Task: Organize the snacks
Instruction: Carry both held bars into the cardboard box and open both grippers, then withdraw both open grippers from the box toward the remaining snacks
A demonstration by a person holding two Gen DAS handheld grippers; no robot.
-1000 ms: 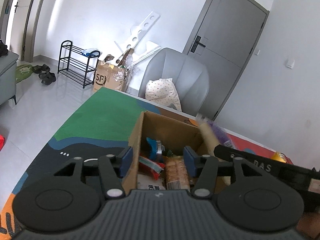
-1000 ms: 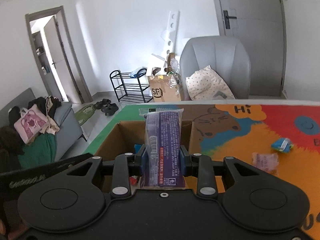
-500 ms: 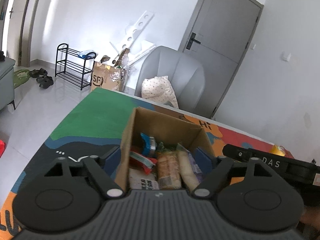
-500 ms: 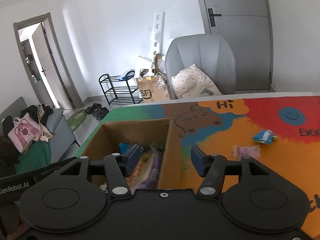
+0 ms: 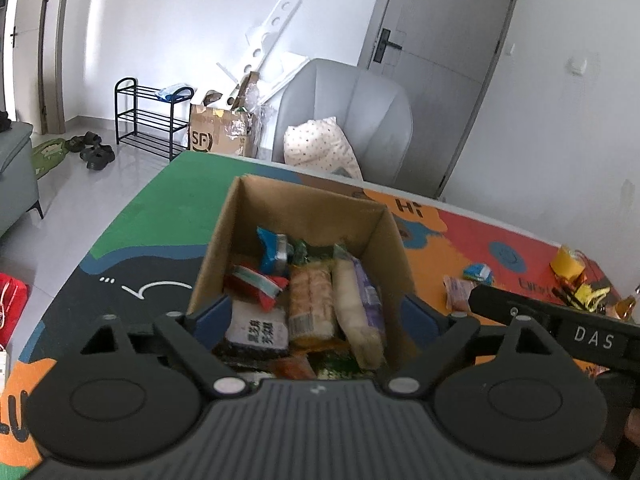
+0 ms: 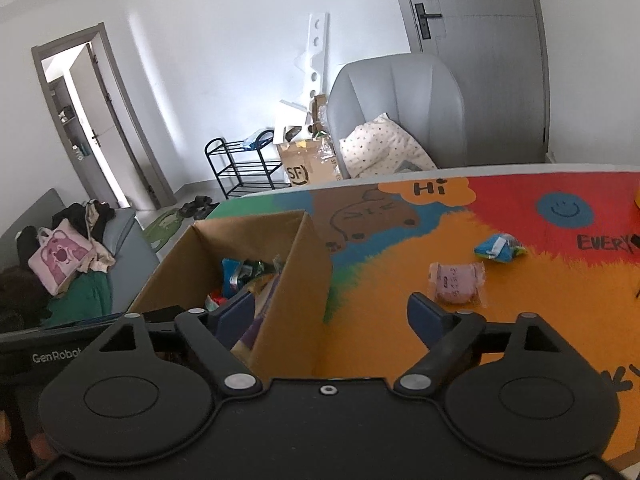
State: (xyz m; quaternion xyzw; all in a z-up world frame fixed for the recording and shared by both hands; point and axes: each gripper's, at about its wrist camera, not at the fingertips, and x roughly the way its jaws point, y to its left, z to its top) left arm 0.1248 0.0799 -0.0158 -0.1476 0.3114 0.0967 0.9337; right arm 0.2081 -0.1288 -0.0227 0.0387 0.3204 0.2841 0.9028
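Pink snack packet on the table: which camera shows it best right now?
The right wrist view. The pink snack packet lies in full sight on the orange part of the mat, near the blue packet. In the left wrist view only a sliver of it shows, blurred, behind the right claw's black body.

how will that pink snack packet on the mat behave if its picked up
The pink snack packet looks soft and puffy in clear crinkly wrap, so it is probably light and squashy. The film may slip between the fingers. Lying flat on the mat, it seems unlikely to roll.
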